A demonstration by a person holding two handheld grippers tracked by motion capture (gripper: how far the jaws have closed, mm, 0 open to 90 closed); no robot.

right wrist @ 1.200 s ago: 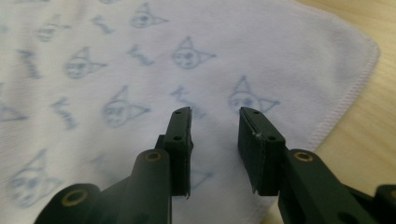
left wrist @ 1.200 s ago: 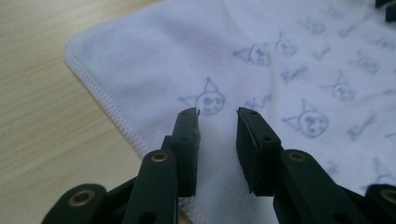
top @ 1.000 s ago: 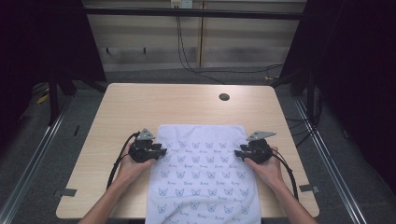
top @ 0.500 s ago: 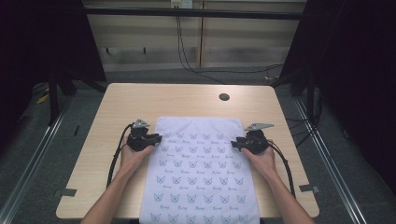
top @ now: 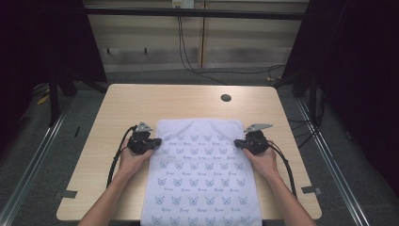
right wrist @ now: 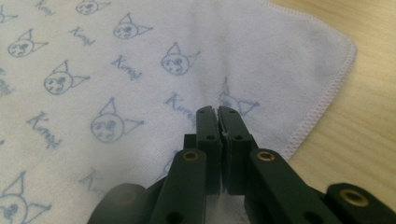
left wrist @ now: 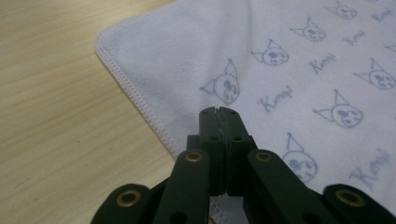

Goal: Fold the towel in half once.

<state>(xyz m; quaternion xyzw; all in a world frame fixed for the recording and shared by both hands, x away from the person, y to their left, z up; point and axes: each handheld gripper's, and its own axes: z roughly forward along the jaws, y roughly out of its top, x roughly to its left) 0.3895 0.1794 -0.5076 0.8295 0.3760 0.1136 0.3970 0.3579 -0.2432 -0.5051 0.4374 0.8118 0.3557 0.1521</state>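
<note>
High view: the printed towel [top: 202,174] lies flat on the bench [top: 141,101], my left hand-held gripper [top: 153,142] and right hand-held gripper [top: 240,143] at its side edges near the far corners. Left gripper view: jaws just closed, pinching the hem [left wrist: 140,100]. Right gripper view: likewise closed on cloth; both grips look made, with lifting or folding still to do.

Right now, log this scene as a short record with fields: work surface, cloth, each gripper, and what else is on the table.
surface: light wooden table
cloth: white towel with blue cat-face print, spread flat, near end hanging over the table's front edge
left gripper: jaws closed on the towel's left edge
right gripper: jaws closed on the towel's right edge
other: dark round hole in the tabletop
</note>
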